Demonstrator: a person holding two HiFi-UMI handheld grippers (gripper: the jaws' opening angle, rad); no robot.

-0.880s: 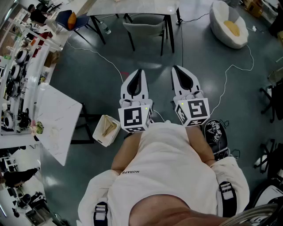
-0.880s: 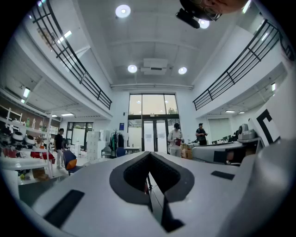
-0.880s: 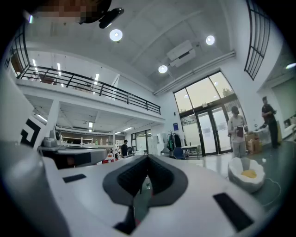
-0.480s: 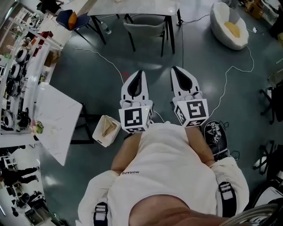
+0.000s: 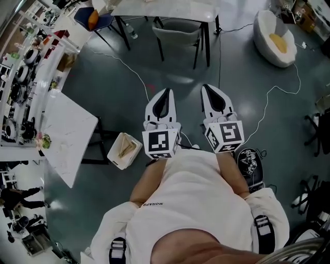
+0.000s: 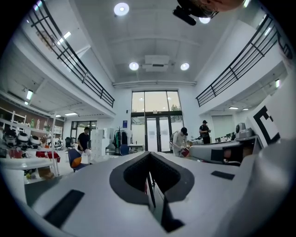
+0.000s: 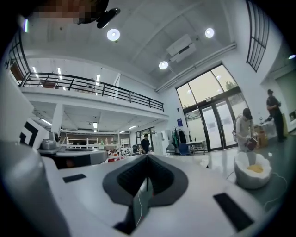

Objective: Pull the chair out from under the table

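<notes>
In the head view a grey chair [image 5: 178, 32] stands tucked under a white marble-topped table [image 5: 165, 7] at the top middle. My left gripper [image 5: 165, 92] and right gripper [image 5: 207, 88] are held side by side in front of my chest, level, pointing at the chair across a stretch of floor. Both are shut with nothing between the jaws. In the left gripper view the left gripper [image 6: 149, 155] shows its jaws meeting in a thin line. The right gripper [image 7: 147, 157] looks the same in its own view.
A second white table [image 5: 67, 136] stands at the left, with a small open box [image 5: 124, 150] beside it. Cables [image 5: 131, 72] run over the dark floor. A white beanbag seat [image 5: 276, 33] lies top right, a black bag [image 5: 251, 162] by my right side. People stand in the distance.
The chair, table and beanbag have slid lower in the head view and sit slightly nearer. Both grippers stay shut, side by side.
</notes>
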